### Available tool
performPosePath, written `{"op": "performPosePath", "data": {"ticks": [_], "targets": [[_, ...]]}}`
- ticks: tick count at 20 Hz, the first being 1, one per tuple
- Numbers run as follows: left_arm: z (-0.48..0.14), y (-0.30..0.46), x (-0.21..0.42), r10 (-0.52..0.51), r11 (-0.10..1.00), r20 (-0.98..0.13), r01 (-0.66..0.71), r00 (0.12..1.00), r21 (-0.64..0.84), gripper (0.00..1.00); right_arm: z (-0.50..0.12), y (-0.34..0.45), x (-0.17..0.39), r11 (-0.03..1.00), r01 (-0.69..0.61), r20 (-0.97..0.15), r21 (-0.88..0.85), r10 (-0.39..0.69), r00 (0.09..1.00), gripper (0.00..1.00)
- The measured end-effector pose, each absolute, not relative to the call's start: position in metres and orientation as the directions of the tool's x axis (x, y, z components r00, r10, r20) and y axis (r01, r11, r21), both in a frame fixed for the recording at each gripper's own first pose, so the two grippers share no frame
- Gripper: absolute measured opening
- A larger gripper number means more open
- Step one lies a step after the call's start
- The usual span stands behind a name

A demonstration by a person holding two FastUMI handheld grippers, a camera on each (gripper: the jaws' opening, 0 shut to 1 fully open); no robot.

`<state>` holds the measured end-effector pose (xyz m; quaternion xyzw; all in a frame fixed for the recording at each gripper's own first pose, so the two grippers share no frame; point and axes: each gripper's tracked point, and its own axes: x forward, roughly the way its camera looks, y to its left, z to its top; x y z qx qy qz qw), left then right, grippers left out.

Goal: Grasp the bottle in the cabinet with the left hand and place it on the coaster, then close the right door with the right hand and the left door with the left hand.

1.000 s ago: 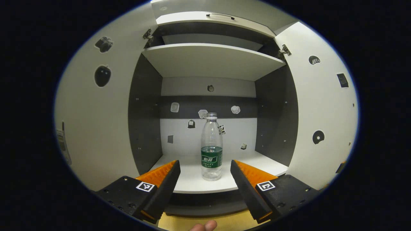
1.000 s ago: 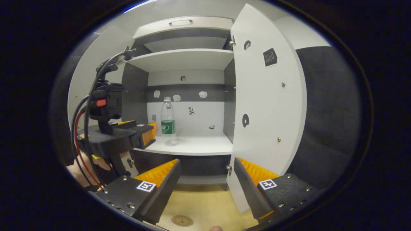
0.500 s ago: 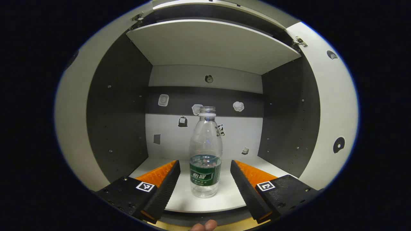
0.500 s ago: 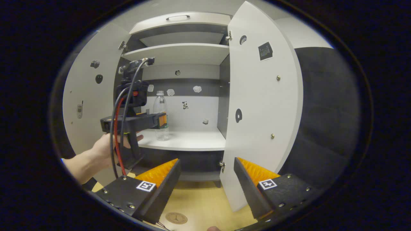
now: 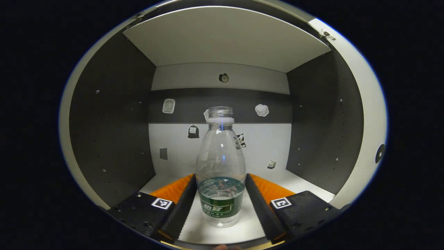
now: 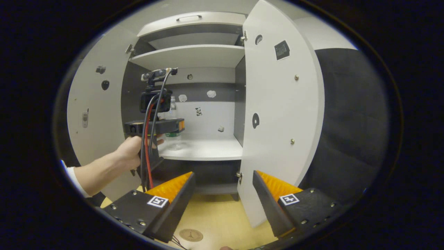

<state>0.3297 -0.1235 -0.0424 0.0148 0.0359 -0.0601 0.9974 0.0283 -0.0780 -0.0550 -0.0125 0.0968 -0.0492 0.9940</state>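
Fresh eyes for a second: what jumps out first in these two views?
The clear bottle standing upright on the cabinet's lower shelf, dead centre in the left gripper view, with the left gripper closing around its label band. In the right gripper view, the open right door stands tall in the middle, and the coaster lies on the wooden surface just ahead of the open right gripper.

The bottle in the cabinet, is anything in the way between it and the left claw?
Nothing visible is. In the left gripper view the water bottle stands upright on the cabinet shelf, already between the left claw's two fingers, which sit close on either side of its label.
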Motion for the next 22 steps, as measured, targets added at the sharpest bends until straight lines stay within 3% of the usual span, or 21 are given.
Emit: {"op": "performPosePath", "data": {"ticks": [1,5,13,19,22], "targets": [[-0.043,-0.121,0.327,-0.110,0.993,-0.077,0.113,0.991,0.033,0.82,-0.058,-0.079,0.028,0.995,0.096,-0.200,-0.026,-0.099,0.975,1.00],[-0.033,-0.119,0.314,-0.113,0.994,-0.065,0.114,0.991,0.004,0.82,-0.061,-0.083,0.021,0.995,0.102,-0.204,0.015,-0.097,0.974,1.00],[-0.009,-0.127,0.207,-0.164,0.986,-0.002,0.164,0.986,0.004,0.82,-0.070,-0.088,0.000,0.995,0.099,-0.209,0.033,-0.090,0.974,1.00],[-0.043,-0.132,0.121,-0.147,0.986,0.004,0.147,0.989,0.078,0.81,-0.089,-0.093,-0.026,0.995,0.094,-0.249,0.044,-0.080,0.965,1.00],[-0.079,-0.142,0.087,-0.171,0.982,-0.052,0.175,0.984,0.075,0.81,-0.102,-0.098,-0.037,0.994,0.096,-0.277,0.048,-0.079,0.958,1.00]]}}
